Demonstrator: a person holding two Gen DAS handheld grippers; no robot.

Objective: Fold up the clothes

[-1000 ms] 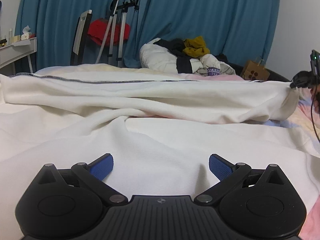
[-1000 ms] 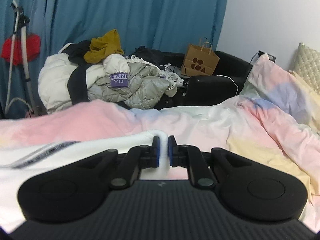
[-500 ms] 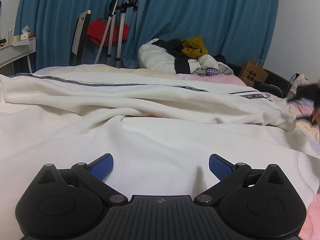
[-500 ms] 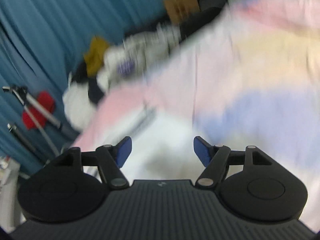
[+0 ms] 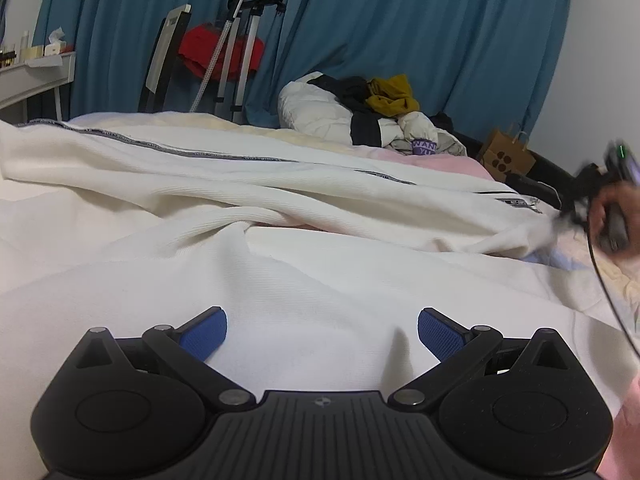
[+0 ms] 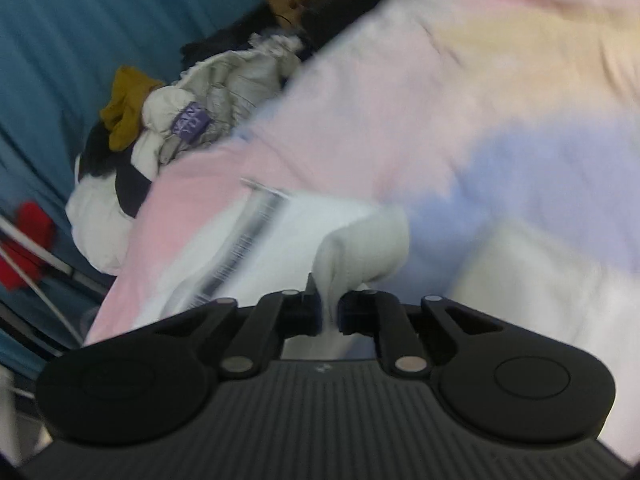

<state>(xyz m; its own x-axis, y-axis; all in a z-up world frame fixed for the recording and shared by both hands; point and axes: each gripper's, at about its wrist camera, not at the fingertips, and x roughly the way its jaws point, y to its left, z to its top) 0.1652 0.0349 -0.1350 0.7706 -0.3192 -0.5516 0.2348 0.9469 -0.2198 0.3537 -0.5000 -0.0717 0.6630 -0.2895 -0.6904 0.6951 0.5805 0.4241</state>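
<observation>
A white knit garment (image 5: 280,208) with a dark printed stripe lies spread across the bed. My left gripper (image 5: 322,330) is open and empty, low over the near part of the garment. My right gripper (image 6: 329,312) is shut on a bunched white corner of the garment (image 6: 360,240), next to the striped edge (image 6: 248,240). In the left wrist view the right gripper (image 5: 600,216) shows blurred at the garment's far right end.
The bed has a pastel pink, blue and yellow cover (image 6: 480,100). A pile of jackets and clothes (image 5: 360,116) lies past the bed by blue curtains (image 5: 400,20). A brown paper bag (image 5: 506,156), a chair (image 5: 164,60) and a white shelf (image 5: 36,76) stand behind.
My right gripper let go of the garment, opened, tilted and moved down, then shut again on the garment's corner. The lifted far fold dropped flatter onto the bed. My left gripper stayed open.
</observation>
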